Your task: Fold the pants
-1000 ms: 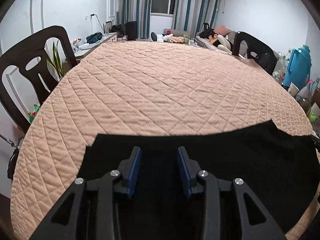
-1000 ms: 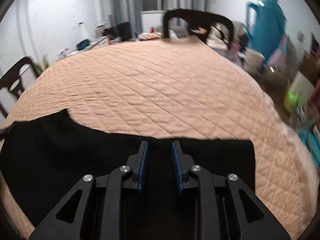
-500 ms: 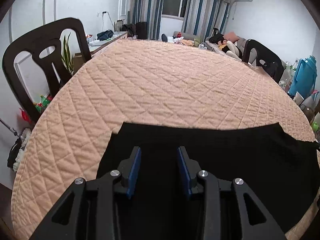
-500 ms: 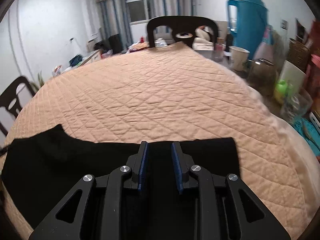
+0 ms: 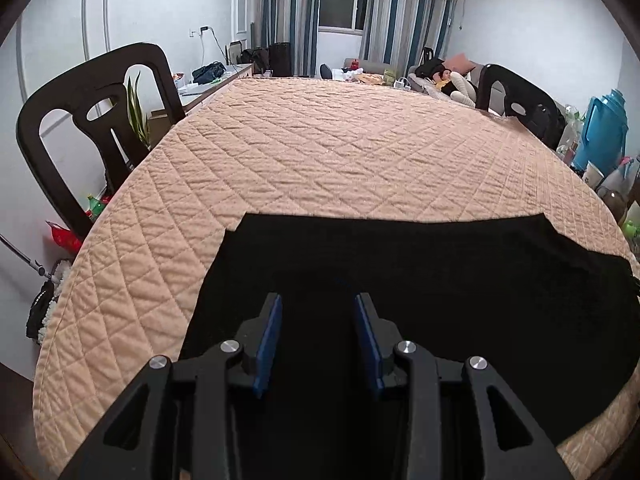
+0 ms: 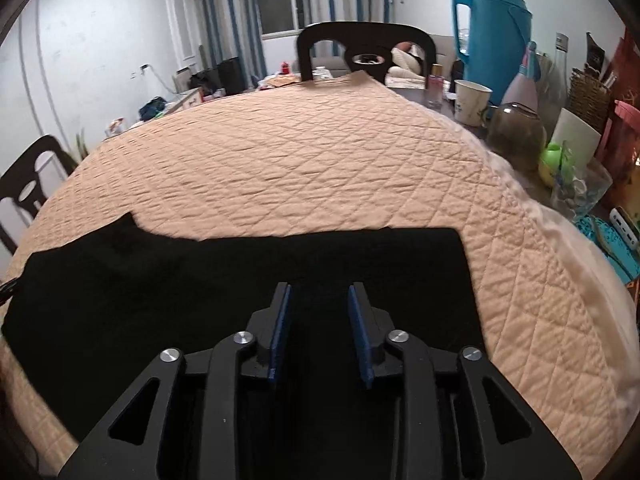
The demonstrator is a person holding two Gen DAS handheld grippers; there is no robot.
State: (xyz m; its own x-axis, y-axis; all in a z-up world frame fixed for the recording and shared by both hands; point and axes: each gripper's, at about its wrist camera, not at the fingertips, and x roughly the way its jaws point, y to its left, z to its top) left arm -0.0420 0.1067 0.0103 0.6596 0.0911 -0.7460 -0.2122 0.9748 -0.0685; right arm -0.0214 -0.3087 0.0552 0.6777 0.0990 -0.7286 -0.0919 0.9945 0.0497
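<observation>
Pants (image 5: 420, 280) lie flat on the quilted cover (image 5: 320, 152), along its near edge. My left gripper (image 5: 318, 312) hangs over them half open and empty; my right gripper (image 6: 318, 300) has just been opening, empty, probably after releasing the fold

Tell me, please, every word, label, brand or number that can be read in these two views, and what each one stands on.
No text can be read in either view.
Paper cup: a green print, too blurred to read.
Dark box at the far right: pale marks, too small to read.
Bottles beside the blue thermos: no legible label.
Black pants, quilted cover, left gripper and right gripper: no lettering.
</observation>
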